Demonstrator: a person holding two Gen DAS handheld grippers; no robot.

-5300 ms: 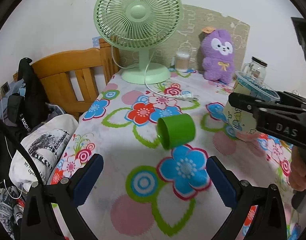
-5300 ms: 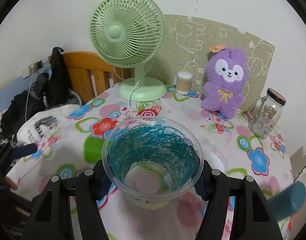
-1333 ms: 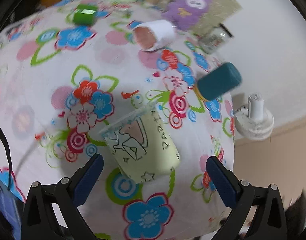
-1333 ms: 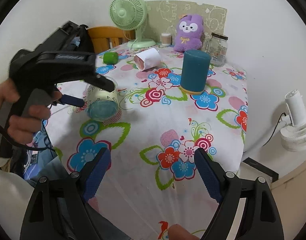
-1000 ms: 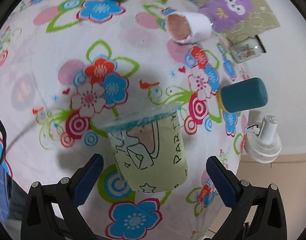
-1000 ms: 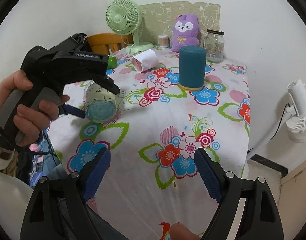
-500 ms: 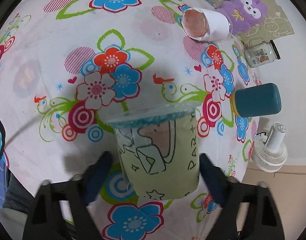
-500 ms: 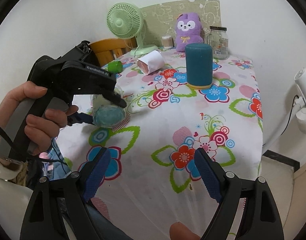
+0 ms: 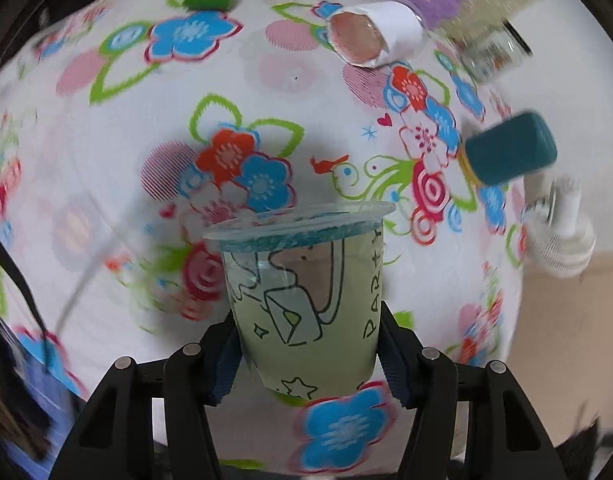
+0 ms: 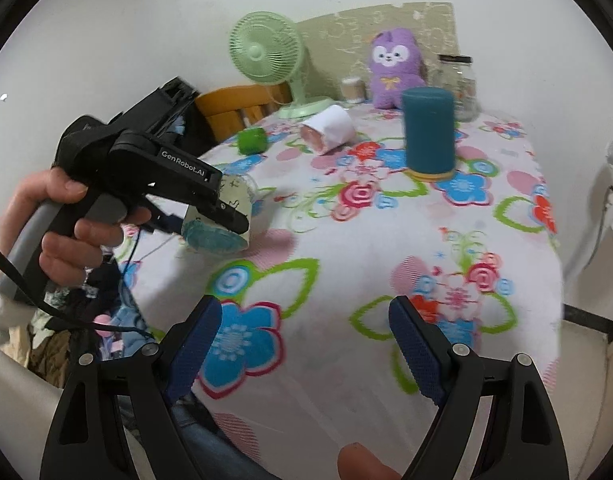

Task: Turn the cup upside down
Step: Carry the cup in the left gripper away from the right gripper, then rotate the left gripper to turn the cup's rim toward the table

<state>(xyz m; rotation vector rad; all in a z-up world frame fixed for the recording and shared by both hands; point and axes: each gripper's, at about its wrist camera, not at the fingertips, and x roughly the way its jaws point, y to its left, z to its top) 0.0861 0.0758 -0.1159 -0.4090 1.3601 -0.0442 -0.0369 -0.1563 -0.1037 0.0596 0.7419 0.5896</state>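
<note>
A clear plastic cup (image 9: 306, 300) with a pale green drawn sleeve and blue-lined inside lies on its side on the flowered tablecloth (image 9: 118, 168). My left gripper (image 9: 308, 344) is shut on the cup near its base, rim pointing away. In the right wrist view the same cup (image 10: 222, 216) sits between the left gripper's fingers (image 10: 232, 216), its base turned toward the camera. My right gripper (image 10: 302, 348) is open and empty above the table's near edge.
A teal cylinder (image 10: 427, 136) stands upright on the table. A white cup (image 10: 328, 128) and a green cup (image 10: 251, 140) lie on their sides. A green fan (image 10: 266, 56), purple plush (image 10: 392, 66) and glass jar (image 10: 456, 84) stand at the back.
My left gripper has closed its fingers onto the cup, which was lying between open fingers before. The right gripper stays open and has shifted a little.
</note>
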